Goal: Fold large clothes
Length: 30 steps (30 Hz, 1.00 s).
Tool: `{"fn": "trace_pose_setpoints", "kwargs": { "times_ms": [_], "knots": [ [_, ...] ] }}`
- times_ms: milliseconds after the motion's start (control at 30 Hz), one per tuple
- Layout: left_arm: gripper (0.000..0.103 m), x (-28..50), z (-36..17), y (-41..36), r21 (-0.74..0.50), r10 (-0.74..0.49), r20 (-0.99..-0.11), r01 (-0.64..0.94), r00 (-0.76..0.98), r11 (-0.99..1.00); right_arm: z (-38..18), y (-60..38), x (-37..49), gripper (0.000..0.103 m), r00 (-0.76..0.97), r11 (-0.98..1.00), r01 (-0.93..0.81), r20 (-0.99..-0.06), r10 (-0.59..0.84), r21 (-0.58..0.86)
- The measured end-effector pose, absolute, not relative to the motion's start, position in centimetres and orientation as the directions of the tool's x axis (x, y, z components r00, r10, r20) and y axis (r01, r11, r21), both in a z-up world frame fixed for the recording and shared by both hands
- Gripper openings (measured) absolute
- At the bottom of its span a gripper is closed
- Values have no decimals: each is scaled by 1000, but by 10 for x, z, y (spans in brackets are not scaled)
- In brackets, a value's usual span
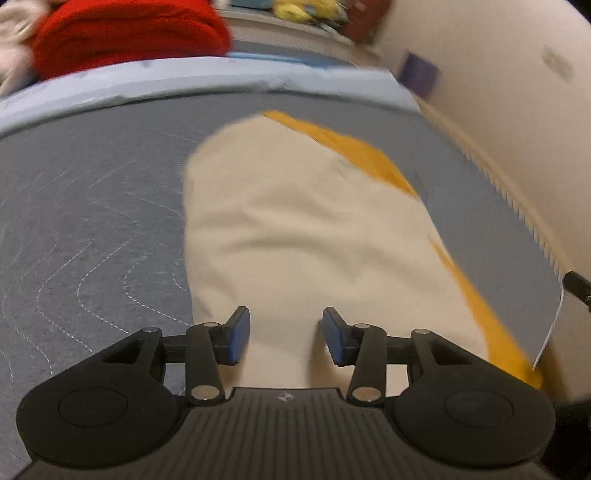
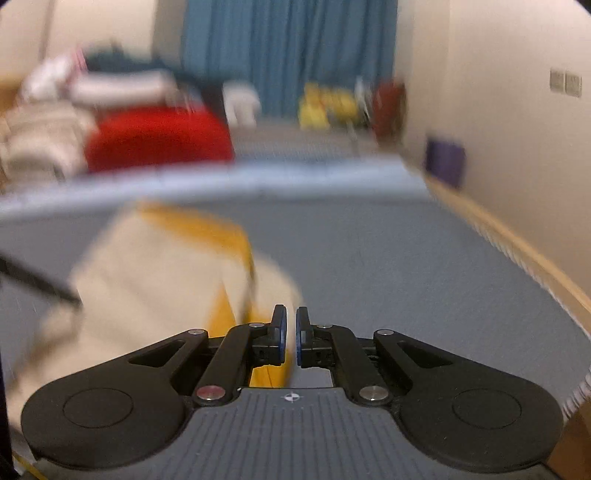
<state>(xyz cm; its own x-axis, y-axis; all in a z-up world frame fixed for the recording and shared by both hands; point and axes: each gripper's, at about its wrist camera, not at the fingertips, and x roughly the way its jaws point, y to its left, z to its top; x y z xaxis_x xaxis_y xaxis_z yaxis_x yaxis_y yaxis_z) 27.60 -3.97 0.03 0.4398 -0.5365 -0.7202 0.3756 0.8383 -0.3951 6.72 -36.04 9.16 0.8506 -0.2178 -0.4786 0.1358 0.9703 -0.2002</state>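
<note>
A cream garment with orange trim (image 1: 306,221) lies folded lengthwise on the grey quilted mat (image 1: 92,206). My left gripper (image 1: 284,338) is open, its blue pads just above the garment's near end, holding nothing. In the right wrist view the same garment (image 2: 155,266) lies to the left, blurred. My right gripper (image 2: 291,338) is nearly closed, with a thin edge of the cream and orange cloth between its pads at the garment's right corner.
A red folded cloth (image 1: 129,33) and pale clothes (image 2: 44,140) are piled beyond the mat's light blue far edge (image 1: 184,77). A wall with a wooden skirting (image 2: 517,240) runs along the right. Blue curtain (image 2: 288,55) and yellow items (image 2: 321,103) stand at the back.
</note>
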Motion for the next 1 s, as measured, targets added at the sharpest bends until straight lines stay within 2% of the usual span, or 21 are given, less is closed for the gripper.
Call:
{"fn": "trace_pose_setpoints", "kwargs": {
  "times_ms": [67,100,200,300,400,567,633,667,700,733,767,800,933,1000],
  "knots": [
    [48,285,-2,-38,-420,-535,-716,336,448,843,99,-360,88,11,886,981,95,-436,-160,-167],
    [48,291,0,-36,-425,-533,-709,325,460,845,98,-360,103,19,889,984,74,-436,-140,-165],
    [48,300,1,-38,-437,-539,-686,316,488,842,86,-365,147,34,873,992,57,-475,-106,-115],
    [48,306,-2,-45,-444,-551,-678,326,487,835,65,-380,193,41,820,996,84,-569,-63,11],
    [48,309,-5,-65,-371,-523,-680,374,513,850,40,-394,235,47,754,983,129,-657,-13,128],
    [49,327,-20,-91,-276,-486,-667,418,565,865,1,-408,277,49,679,945,224,-734,23,237],
    [49,337,-27,-99,-270,-473,-667,406,576,873,-11,-410,289,49,672,935,251,-740,17,249],
    [49,344,-29,-104,-273,-470,-664,397,582,876,-13,-411,291,45,672,934,255,-740,15,250],
    [50,349,-31,-107,-273,-469,-662,394,585,878,-15,-411,295,33,672,933,251,-740,24,258],
    [52,355,-33,-112,-271,-466,-660,392,589,879,-17,-410,299,25,674,934,240,-738,35,264],
    [55,361,-34,-117,-262,-460,-659,392,595,882,-17,-409,302,10,680,938,231,-733,35,259],
    [56,366,-34,-121,-249,-452,-659,392,602,885,-14,-409,303,4,692,941,226,-721,27,252],
    [56,391,-38,-133,-248,-450,-640,388,623,888,-2,-412,302,2,760,941,258,-648,-58,218],
    [55,403,-42,-138,-250,-446,-645,380,620,890,-8,-411,307,2,742,944,285,-662,-108,164]
  ]
}}
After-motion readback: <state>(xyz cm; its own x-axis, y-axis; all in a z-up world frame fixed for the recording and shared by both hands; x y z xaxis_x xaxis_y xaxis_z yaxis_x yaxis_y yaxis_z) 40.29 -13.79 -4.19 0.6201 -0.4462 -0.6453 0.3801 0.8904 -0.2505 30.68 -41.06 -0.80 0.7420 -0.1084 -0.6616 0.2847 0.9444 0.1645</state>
